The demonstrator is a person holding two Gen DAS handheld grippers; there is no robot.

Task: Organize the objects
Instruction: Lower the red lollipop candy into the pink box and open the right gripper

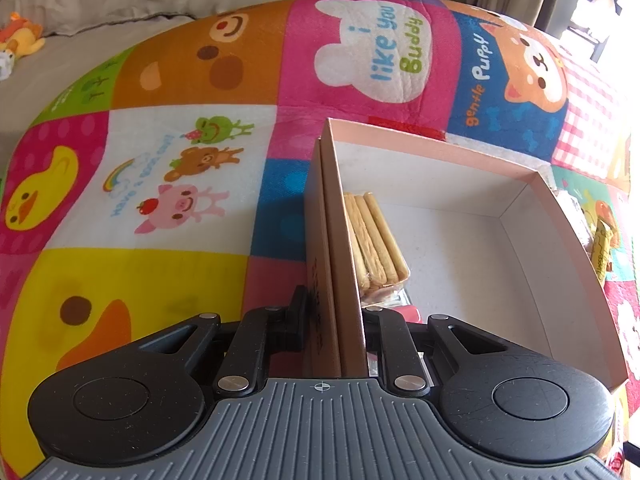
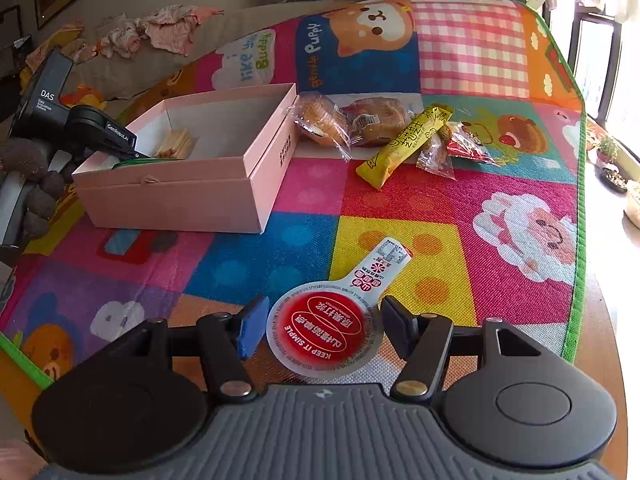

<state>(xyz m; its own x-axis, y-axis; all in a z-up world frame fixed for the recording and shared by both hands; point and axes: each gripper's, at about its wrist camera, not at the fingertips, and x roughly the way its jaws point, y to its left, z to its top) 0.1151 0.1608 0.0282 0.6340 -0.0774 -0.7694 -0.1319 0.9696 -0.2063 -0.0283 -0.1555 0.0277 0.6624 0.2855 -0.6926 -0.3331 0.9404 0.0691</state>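
Snacks for sorting lie on a patchwork play mat, and the pink box that should take them stands at ten o'clock in my right-hand view. My left claw is clamped on the box's side wall, steadying it. Inside, a packet of biscuit sticks lies against that wall; the rest of the floor is bare.

My right claw stands part open, its pads either side of a red-lidded snack cup that lies at six o'clock on the mat. Whether either pad touches the lid I cannot tell; I judge it not yet gripped.

Handling, by my assessment: the cup is light, with a thin foil lid and a long pull tab pointing to one o'clock. The lid will dent and the tab will flex, so the hold belongs on the round rim, squeezed gently.

Beyond the box's far corner, at twelve to one o'clock, wait two wrapped cakes, a yellow stick pack and small crinkly packets. All look soft and slippery-wrapped; take them across the middle, lightly.
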